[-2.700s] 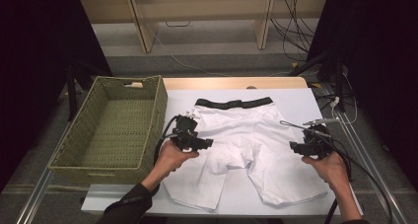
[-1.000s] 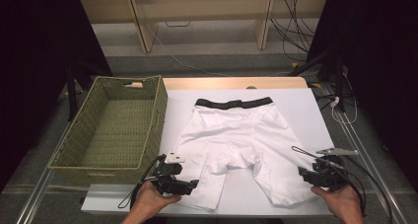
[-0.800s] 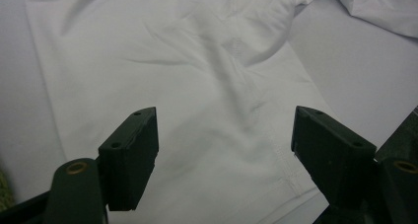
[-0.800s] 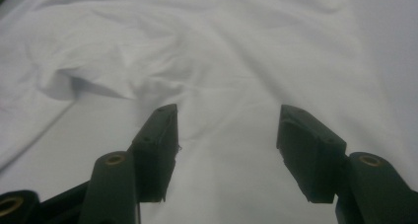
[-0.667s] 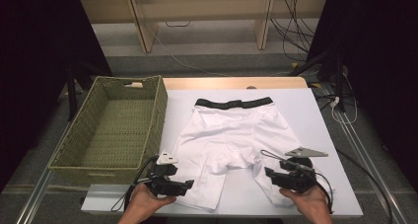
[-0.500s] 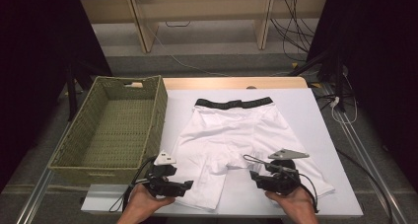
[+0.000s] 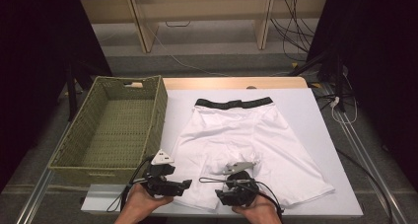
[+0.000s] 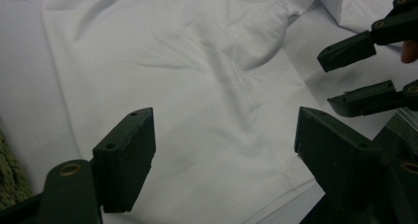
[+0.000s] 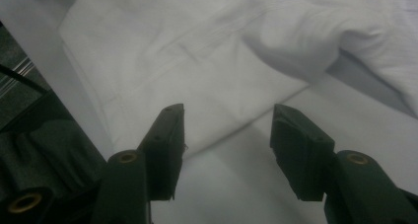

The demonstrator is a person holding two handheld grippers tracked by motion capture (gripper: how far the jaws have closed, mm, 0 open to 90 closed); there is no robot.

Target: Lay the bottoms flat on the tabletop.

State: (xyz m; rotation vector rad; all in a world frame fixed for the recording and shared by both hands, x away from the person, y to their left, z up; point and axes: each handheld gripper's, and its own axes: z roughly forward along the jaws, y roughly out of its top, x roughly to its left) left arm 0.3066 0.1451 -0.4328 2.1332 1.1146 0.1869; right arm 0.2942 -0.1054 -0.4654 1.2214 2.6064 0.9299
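White shorts (image 7: 244, 145) are spread flat on the white table (image 7: 320, 135), black waistband (image 7: 234, 103) at the far side, legs toward the person. Left gripper (image 7: 185, 184) is held over the hem of the left-hand leg, jaws wide apart, nothing pinched. Right gripper (image 7: 219, 198) is placed at the inner edge of the same leg; its jaws have just been closing, fabric edge below them, not clamped. Wicker basket (image 7: 113, 130) sits just beside the table's left edge.
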